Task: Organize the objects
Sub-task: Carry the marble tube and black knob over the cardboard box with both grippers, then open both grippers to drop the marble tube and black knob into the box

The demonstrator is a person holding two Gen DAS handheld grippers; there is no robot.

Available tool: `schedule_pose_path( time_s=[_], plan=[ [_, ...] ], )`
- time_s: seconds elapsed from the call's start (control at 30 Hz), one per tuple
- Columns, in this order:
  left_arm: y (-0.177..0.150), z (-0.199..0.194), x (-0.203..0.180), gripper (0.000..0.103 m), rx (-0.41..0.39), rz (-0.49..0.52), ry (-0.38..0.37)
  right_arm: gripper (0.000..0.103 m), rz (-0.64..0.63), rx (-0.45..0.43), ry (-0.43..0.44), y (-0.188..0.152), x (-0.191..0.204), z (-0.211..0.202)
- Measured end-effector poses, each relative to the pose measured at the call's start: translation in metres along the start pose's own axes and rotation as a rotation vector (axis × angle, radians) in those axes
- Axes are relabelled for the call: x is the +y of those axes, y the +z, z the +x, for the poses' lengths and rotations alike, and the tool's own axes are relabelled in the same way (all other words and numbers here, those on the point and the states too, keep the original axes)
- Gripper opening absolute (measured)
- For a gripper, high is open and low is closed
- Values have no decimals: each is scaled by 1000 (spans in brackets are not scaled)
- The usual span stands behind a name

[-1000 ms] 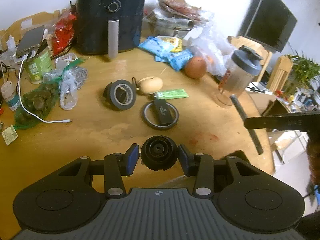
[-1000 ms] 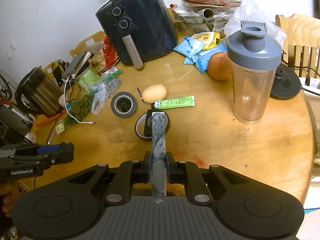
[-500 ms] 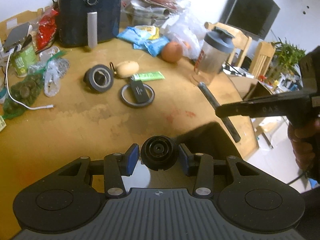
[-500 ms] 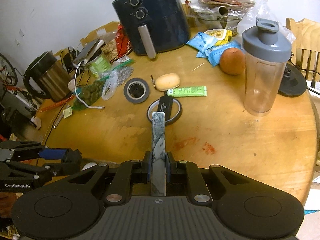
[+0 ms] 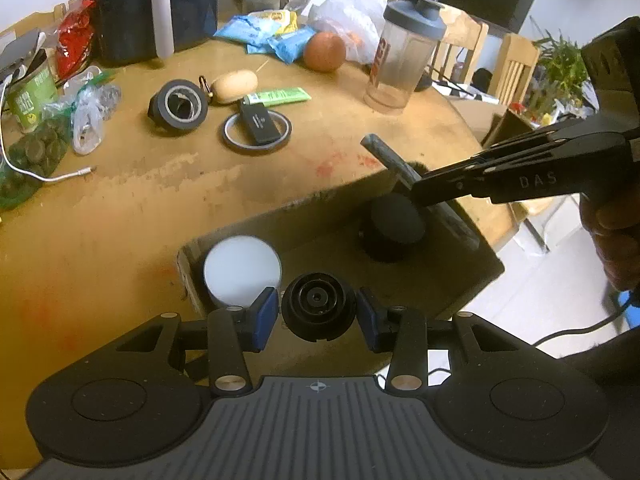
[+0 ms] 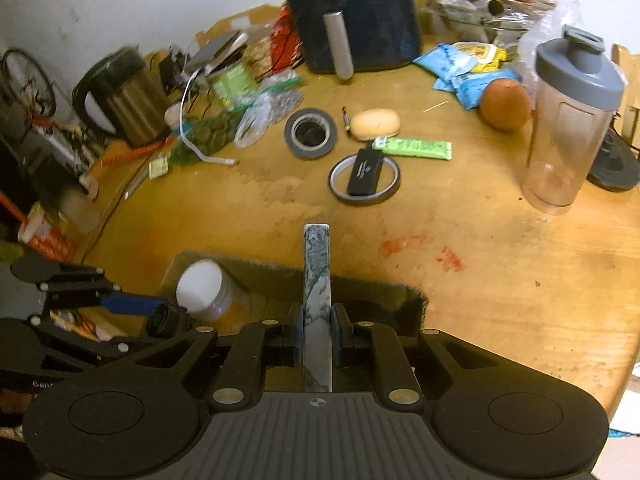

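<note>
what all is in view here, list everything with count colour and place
air fryer: 1, dark blue, back of table
shaker bottle: 1, clear with grey lid, right side
orange: 1, orange, left of shaker bottle
tape roll: 1, grey, table middle
thin tape ring: 1, dark, under black device
black device: 1, black, across the ring
green tube: 1, green, behind the ring
kettle: 1, steel and black, left
cardboard box: 1, brown, near table edge
white-lidded jar: 1, white, in box
left gripper: 1, holding black round part
right gripper: 1, holding marbled bar
</note>
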State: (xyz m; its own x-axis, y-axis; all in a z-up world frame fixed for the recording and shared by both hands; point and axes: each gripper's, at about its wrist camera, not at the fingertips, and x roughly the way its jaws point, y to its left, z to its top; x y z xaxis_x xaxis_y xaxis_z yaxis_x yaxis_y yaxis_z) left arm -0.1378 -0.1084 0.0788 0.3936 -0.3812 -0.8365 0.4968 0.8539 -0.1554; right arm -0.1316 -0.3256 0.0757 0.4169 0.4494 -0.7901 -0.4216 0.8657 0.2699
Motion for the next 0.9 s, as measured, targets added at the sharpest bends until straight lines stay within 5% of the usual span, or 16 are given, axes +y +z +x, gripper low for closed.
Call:
schedule_pose_path(
  time_s=[0.53,0.63,0.7,0.9],
  plan=[
    [-20,8,-6,43,69,42,64,17,-295,129,-51,-24,40,23],
    [-23,10,-7,43,78,49,80,37,-299,129,-66,-25,42,24],
    [-24,9,-7,49,74,48,87,67,-302,116,-80,-26,44,23],
    [-22,2,-4,54,43,28,101,97,-280,72,-84,-24,46,20]
  ],
)
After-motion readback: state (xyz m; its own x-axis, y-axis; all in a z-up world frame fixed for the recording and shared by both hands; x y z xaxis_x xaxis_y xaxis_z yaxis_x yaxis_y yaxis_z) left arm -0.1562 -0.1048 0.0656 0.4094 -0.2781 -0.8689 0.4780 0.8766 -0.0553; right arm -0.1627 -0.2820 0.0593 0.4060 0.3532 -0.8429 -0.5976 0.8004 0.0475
